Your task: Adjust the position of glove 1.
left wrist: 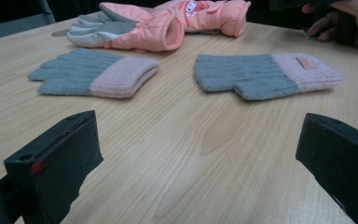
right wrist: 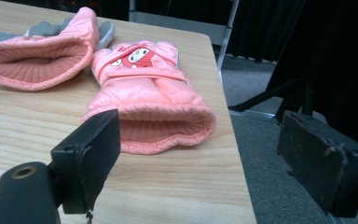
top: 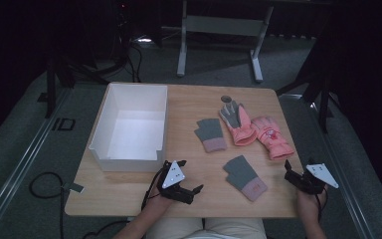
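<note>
Two grey knit gloves with pink cuffs lie on the wooden table [top: 189,107], one mid-table [top: 210,133] and one nearer the front [top: 243,175]. Beyond them lie two pink padded gloves, one palm up [top: 238,123] and one with a cartoon patch [top: 273,135]. My left gripper [top: 195,193] rests low near the front edge, open, its jaws wide toward the grey gloves [left wrist: 88,72] [left wrist: 261,74]. At the table's right front corner my right gripper [top: 288,172] stands open, facing the cuff of the patched pink glove [right wrist: 149,88]. Nothing is between either pair of jaws.
A white open box [top: 129,124] stands on the left half of the table, with nothing in it. A small round dark object [top: 226,98] sits near the far edge. The table's right edge [right wrist: 235,154] runs just beside my right gripper, with grey floor beyond.
</note>
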